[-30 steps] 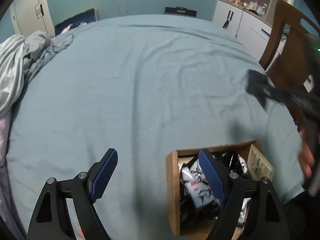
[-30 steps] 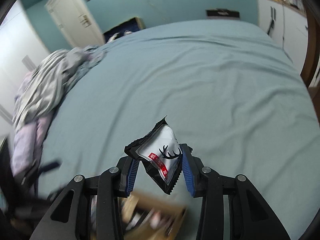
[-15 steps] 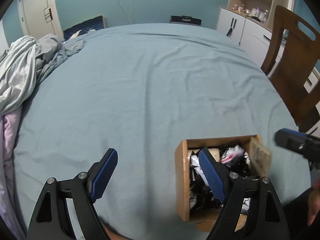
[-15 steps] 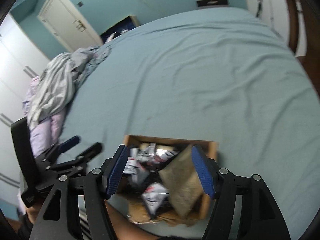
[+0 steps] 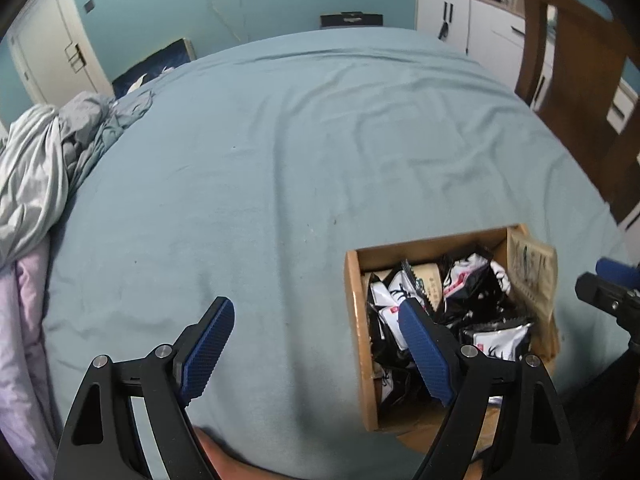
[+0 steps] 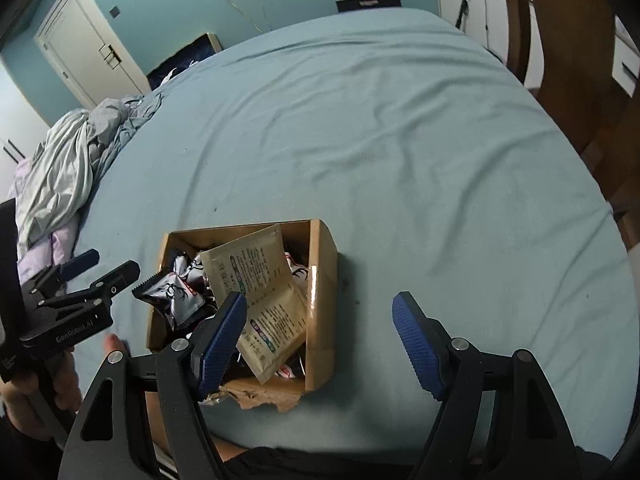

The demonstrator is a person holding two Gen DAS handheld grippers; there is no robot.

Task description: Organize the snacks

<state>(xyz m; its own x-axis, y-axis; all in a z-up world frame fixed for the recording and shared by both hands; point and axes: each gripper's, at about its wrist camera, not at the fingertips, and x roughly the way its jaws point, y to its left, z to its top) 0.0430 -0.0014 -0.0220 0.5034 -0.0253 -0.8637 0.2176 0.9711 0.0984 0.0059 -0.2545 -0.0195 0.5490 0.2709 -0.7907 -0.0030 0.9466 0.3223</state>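
Two grippers with blue ribbed finger pads hover over a bed covered in a pale blue sheet [image 6: 400,140], and both stand wide apart with nothing between their fingers. An open brown cardboard box [image 6: 320,300] sits on the sheet near its front edge, and its near flap is torn. Inside lie several black-and-white snack packets printed with antlers [image 6: 172,292], jumbled together, and a larger beige paper pouch with printed text [image 6: 260,300] leans across them towards the right wall. The left gripper [image 5: 316,348] hangs with its left finger over bare sheet and its right finger above the packets. The right gripper [image 6: 320,340] straddles the box's right wall, left pad over the pouch, right pad over the sheet. A crumpled grey blanket [image 5: 36,176] is heaped at the left edge, well apart from the box.
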